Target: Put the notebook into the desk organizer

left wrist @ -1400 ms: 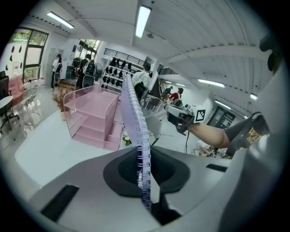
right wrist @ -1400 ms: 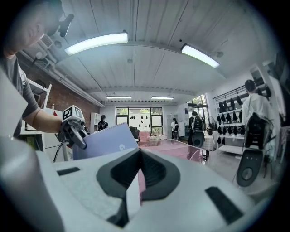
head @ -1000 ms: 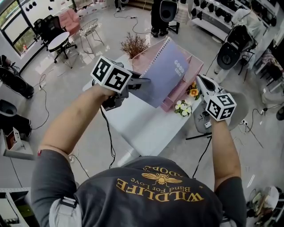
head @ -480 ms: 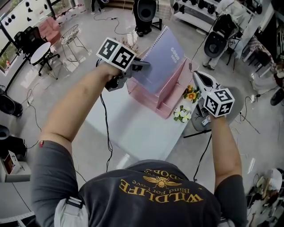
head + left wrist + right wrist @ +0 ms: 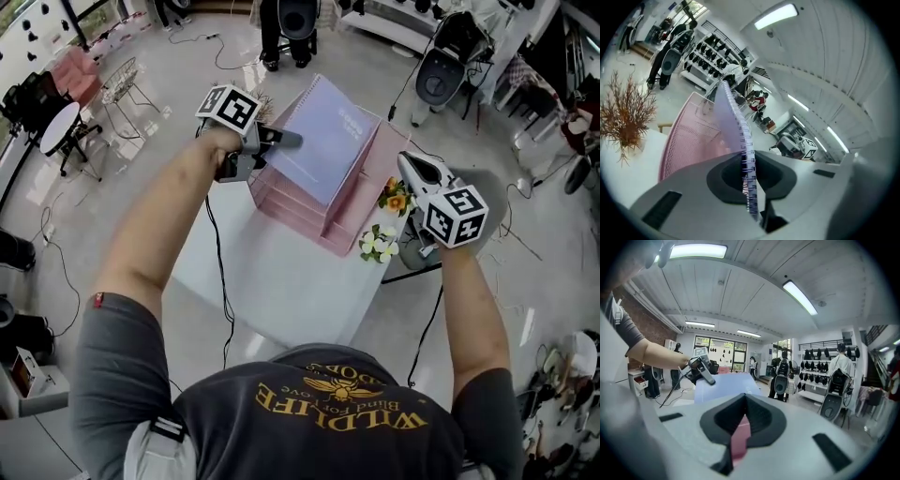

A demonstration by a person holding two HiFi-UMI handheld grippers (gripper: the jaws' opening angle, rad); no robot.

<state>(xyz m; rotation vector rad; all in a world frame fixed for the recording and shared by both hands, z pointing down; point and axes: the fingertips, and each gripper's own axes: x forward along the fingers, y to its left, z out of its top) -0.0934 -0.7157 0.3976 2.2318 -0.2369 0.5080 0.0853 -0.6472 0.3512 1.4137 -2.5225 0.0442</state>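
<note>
White tabletop (image 5: 281, 281) is closest to the person, on the near side of both claws. A little bunch of white flowers (image 5: 378, 244) sits right under the right claw (image 5: 405, 161), with an orange bloom (image 5: 397, 197) just beside its jaws. No idea if they're in any kind of pot.

The right claw's jaws are pinched practically together with nothing clamped. In its own view (image 5: 744, 404) there's only a thin slit, and pink shows through it. The tip hangs right next to the pink desk organizer (image 5: 305, 208), on its right side, but I can't tell if it's touching.

The left claw (image 5: 286, 139) is on the other side of the organizer and is clamped on the notebook (image 5: 328, 141). In its own view (image 5: 749, 161) the pads squeeze the spiral-bound edge, and the lavender cover (image 5: 726, 117) runs straight out past the tips. The organizer's pink mesh wall (image 5: 689, 140) is close on the left of it.

From the head view the notebook is tilted over the organizer's stepped compartments, with its lower edge down among them. I honestly can't tell whether it's actually in a slot, or which one. It covers most of the back tiers, so I can't say what else is in them.

In the right claw's view the notebook (image 5: 724, 385) sticks up ahead of the jaws, with the left claw (image 5: 701, 369) gripping its far edge.

Past the left claw, off to its left, there's a dried reddish plant (image 5: 626, 117) on the table.
</note>
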